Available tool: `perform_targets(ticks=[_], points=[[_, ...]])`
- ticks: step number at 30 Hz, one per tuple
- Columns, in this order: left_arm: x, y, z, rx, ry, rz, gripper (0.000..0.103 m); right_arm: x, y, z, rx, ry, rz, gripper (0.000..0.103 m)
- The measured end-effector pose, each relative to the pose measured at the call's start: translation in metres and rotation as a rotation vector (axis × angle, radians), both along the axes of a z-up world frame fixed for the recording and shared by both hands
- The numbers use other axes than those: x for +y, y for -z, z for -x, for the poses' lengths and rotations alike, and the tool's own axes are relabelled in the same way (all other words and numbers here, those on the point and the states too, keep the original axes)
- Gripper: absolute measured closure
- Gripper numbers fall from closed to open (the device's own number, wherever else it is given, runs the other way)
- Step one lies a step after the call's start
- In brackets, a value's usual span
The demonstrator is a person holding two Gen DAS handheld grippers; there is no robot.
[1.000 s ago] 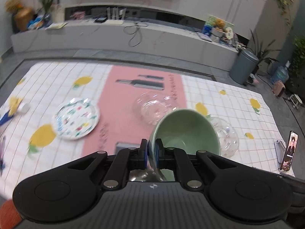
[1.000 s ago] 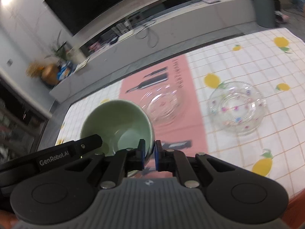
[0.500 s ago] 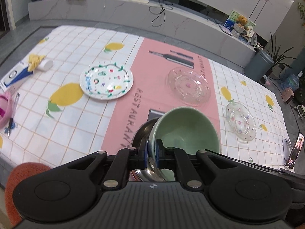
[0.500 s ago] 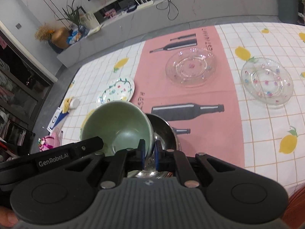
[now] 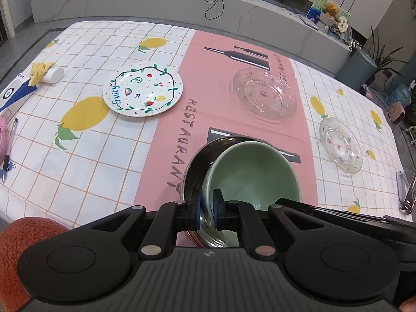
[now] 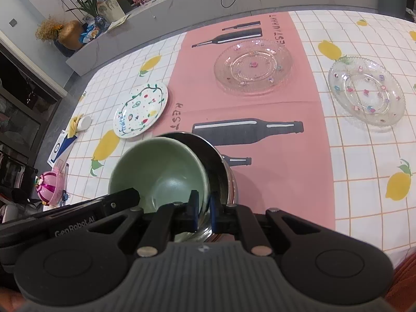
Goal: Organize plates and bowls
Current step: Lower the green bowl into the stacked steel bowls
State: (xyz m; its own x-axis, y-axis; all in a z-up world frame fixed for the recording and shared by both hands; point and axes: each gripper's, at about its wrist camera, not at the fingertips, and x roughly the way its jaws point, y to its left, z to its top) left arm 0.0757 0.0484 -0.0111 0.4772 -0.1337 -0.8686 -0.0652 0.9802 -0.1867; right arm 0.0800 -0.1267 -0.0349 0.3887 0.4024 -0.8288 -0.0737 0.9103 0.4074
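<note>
Nearest the cameras, both grippers were clamped on the rim of one pale green bowl (image 5: 256, 171): the left gripper (image 5: 206, 209) had its jaws narrowed onto the bowl's left side, one pad inside the wall and one outside, and the right gripper (image 6: 204, 208) pinched the opposite side in the same way. The bowl was tilted and sat partly inside a steel bowl (image 5: 197, 171) that stood on the pink centre strip of the tablecloth (image 5: 166, 130), close to the table's near edge; its green rim overlapped the steel rim on one side. Whether the green bowl's base touched the steel one could not be told. Beyond the bowls lay open cloth. Farther off to the left sat the white plate painted with fruit (image 5: 143, 92), well apart from the bowls. On the pink strip ahead rested a clear glass plate (image 5: 264, 95), and a second clear glass plate (image 5: 340, 145) lay to the right, near the table's right edge. Small clutter sat along the left edge.
</note>
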Motion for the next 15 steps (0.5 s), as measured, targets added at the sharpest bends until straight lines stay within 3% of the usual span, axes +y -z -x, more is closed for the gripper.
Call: perform_targets(ticks=[15], points=[[-0.0041, 0.0031, -0.0037, 0.03, 0.028, -0.036, 0.092, 0.0057, 0.0046, -0.0024, -0.001, -0.018, 0.036, 0.097]])
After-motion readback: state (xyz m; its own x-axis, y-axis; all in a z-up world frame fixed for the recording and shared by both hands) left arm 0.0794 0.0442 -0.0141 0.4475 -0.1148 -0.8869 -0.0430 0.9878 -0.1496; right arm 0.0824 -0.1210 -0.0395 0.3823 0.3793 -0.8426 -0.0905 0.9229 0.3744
